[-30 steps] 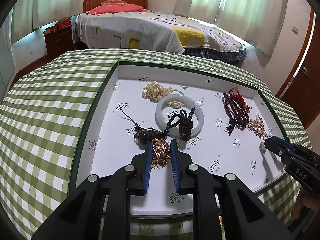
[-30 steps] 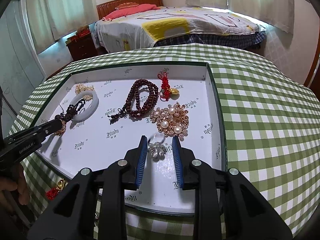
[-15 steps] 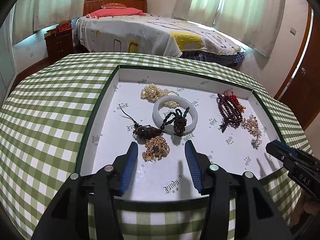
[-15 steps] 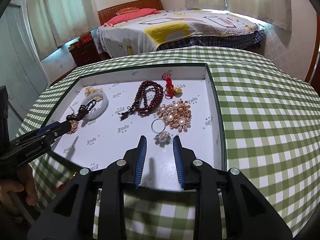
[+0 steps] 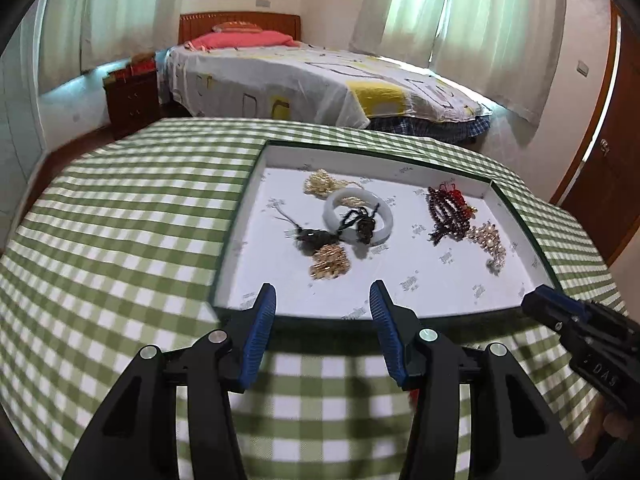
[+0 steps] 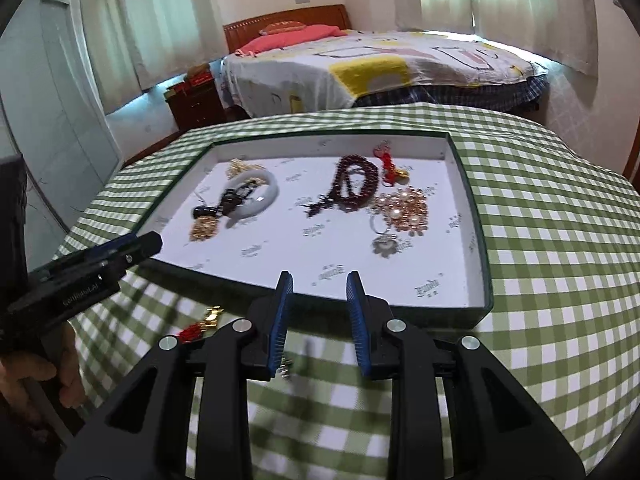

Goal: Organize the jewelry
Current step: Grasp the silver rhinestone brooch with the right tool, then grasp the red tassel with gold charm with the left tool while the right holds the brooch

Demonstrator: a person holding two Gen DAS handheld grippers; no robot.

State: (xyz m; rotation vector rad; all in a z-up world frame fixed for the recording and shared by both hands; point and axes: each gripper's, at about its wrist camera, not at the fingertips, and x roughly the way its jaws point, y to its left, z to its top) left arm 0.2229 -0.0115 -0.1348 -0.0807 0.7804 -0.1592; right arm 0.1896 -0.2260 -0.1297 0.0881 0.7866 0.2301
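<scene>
Jaws of the left hand-held gripper [image 5: 322, 300] stand apart and empty, newly opened; the right hand-held gripper [image 6: 320, 292] is narrowly parted, also empty. Ahead in the tray [image 5: 240, 240] lies the gold chain [image 5: 329, 261]: light, limp, slippery, best pinched at its bunched middle.

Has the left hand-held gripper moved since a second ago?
Yes. The left hand-held gripper has pulled back from the gold brooch it straddled inside the tray; its tips now sit at the tray's near rim, jaws open and empty.

Green-white checked tablecloth [image 5: 120, 240], white bangle [image 5: 384, 216] — dark-red beads [image 6: 356, 184]
</scene>
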